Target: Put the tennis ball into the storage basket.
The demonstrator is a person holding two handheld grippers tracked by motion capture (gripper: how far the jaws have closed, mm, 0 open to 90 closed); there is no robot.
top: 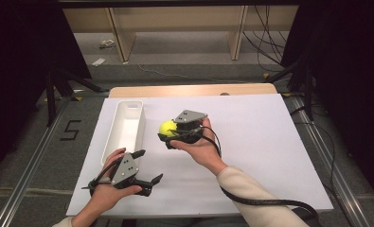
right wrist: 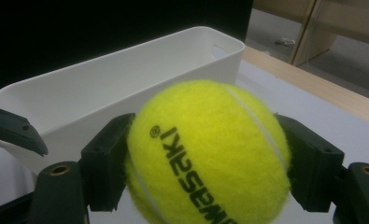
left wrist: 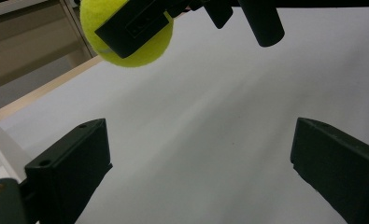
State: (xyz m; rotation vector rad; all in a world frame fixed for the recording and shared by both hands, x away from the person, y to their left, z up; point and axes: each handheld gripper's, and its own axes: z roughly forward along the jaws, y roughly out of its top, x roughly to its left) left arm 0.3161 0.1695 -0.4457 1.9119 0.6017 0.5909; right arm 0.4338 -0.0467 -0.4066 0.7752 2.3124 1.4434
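The right claw (top: 171, 134) is clamped on the tennis ball (top: 167, 127), held clear above the middle of the bench (top: 251, 156), apparently for dropping into the white bin (top: 110, 142) along the left edge. A sphere, the ball has no long axis; its lettering reads diagonally. The left claw (top: 149, 166) gapes wide and empty near the front edge.

Yellow felt tennis ball (top: 167, 126) sitting just right of long white plastic bin (top: 124, 126), both lying over white rectangular table sheet (top: 251, 142), left gripper (top: 144, 166) resting nearer the person.
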